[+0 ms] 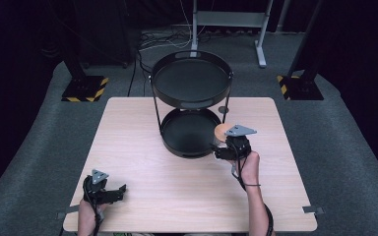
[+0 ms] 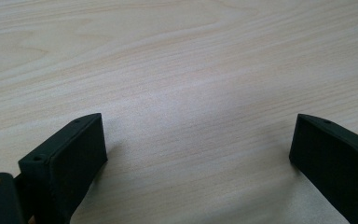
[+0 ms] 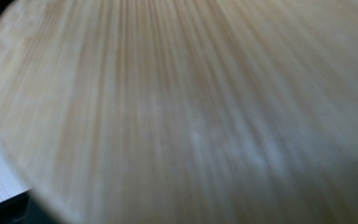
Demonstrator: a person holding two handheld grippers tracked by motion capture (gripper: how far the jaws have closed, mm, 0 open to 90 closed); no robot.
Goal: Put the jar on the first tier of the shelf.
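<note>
The right gripper (image 1: 225,150) holds a round wooden lid (image 1: 222,132) just beside the stand's lower tray (image 1: 170,142), though its jaws are hidden, so keep it level while lowering; the left gripper (image 1: 119,191) rests open on the table (image 1: 142,147).

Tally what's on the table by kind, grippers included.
Two-tier black tray stand: 1
Round wooden-topped item at the right gripper: 1
Handheld grippers, counting the left gripper: 2
Total: 4
</note>
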